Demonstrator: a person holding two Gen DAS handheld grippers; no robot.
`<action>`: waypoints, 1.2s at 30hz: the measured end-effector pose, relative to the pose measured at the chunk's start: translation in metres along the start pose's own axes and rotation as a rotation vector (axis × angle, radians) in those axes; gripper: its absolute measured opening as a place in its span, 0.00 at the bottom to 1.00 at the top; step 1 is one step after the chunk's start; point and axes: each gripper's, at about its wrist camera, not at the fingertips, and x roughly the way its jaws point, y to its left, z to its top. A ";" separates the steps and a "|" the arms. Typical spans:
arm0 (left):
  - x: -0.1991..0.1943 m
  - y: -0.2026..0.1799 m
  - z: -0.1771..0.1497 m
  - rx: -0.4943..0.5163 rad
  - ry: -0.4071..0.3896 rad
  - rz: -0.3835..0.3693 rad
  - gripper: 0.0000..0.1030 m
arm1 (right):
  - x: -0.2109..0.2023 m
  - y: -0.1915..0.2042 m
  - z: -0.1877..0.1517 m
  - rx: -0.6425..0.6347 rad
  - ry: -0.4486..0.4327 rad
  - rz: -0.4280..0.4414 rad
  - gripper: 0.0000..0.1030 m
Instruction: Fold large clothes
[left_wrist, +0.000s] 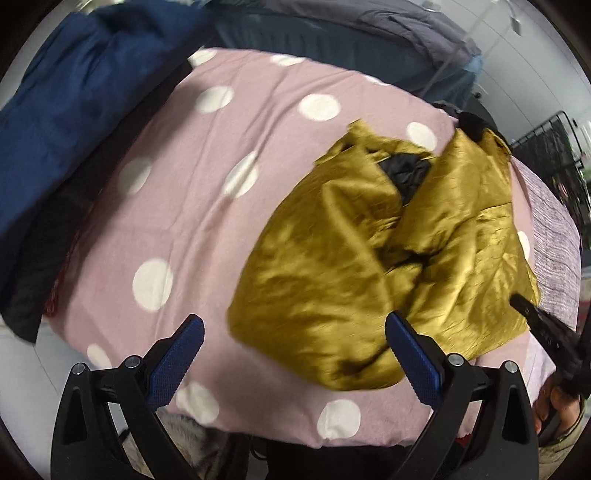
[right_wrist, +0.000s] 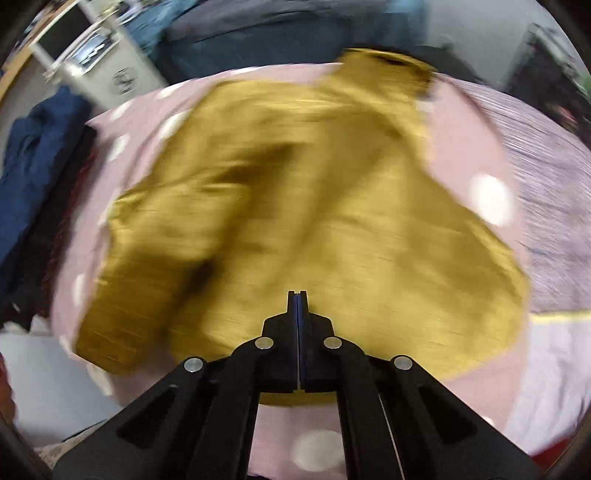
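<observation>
Here, left gripper agape, empty, above jacket; right gripper clamped shut, nothing visibly between pads. Risk: your slick jacket slumps, ruining fold.

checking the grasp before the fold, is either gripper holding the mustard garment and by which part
The left gripper is open and holds nothing. The right gripper has its jaws shut above the mustard garment, with no cloth visibly pinched between them.
</observation>
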 end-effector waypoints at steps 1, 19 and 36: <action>0.001 -0.007 0.006 0.021 -0.003 -0.003 0.94 | -0.004 -0.025 -0.008 0.055 0.013 -0.030 0.00; 0.110 -0.213 -0.033 0.691 0.139 -0.005 0.29 | -0.030 -0.109 -0.050 0.320 0.044 -0.097 0.83; 0.005 -0.354 -0.166 1.378 0.169 -0.456 0.72 | -0.098 -0.239 -0.062 0.640 -0.094 -0.230 0.83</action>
